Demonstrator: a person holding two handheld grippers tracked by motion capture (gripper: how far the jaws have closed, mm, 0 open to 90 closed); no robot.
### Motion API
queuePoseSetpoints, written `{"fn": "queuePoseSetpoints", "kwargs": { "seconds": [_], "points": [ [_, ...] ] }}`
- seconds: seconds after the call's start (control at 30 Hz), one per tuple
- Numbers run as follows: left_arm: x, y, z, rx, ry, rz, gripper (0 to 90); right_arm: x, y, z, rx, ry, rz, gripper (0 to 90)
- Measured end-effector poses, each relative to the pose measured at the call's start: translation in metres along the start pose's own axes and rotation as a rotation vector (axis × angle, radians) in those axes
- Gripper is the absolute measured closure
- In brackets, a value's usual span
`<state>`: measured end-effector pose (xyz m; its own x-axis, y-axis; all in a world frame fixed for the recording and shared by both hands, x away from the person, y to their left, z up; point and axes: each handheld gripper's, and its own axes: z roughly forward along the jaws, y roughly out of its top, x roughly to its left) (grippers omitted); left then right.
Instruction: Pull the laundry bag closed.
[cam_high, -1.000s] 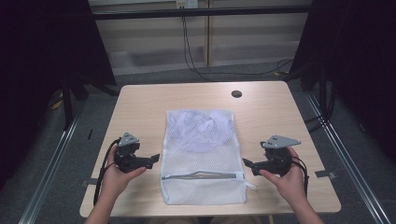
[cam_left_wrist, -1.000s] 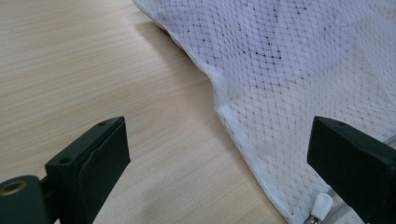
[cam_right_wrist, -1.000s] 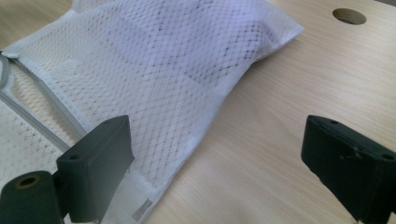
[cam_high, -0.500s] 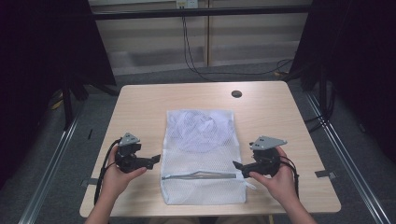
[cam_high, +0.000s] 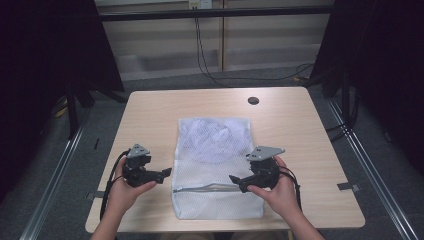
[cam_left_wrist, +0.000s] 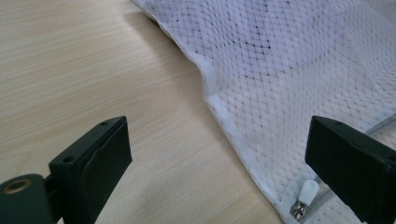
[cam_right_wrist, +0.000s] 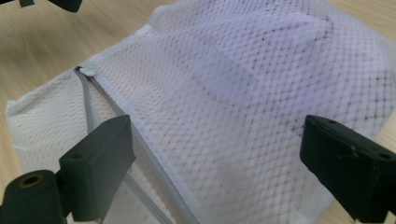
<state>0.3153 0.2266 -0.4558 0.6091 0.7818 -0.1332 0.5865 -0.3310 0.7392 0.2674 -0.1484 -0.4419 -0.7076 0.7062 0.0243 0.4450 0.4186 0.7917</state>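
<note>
Here, my table (cam_high: 150, 115) is pale wood with rounded corners, filling the middle of the high view, with grey floor around it, dark curtains at both sides and a light wall panel with hanging cables along the top. One small dark round disc (cam_high: 253, 100) sits on the wood toward the upper right of the tabletop. One white mesh laundry bag (cam_high: 216, 150) lies flat in the centre, something pale lilac showing through its upper half. Its one zipper (cam_high: 207, 188) runs across the lower part, partly parted, and the white pull (cam_left_wrist: 306, 196) lies at the bag's left edge, low right in my left gripper view. I hold two grippers. My left gripper (cam_high: 163, 173) sits just left of the bag, jaws wide apart over bare wood and the bag's edge. My right gripper (cam_high: 235, 179) is over the bag's lower right, jaws spread above the mesh and zipper.
</note>
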Motion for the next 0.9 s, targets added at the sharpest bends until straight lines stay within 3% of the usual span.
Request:
{"fn": "queuePoseSetpoints", "kwargs": {
  "seconds": [0.9],
  "points": [
    [0.003, -0.004, -0.011, -0.005, -0.010, -0.006, 6.8, 0.033, 0.031, 0.039, 0.015, 0.096, -0.018, 10.0]
  ]
}}
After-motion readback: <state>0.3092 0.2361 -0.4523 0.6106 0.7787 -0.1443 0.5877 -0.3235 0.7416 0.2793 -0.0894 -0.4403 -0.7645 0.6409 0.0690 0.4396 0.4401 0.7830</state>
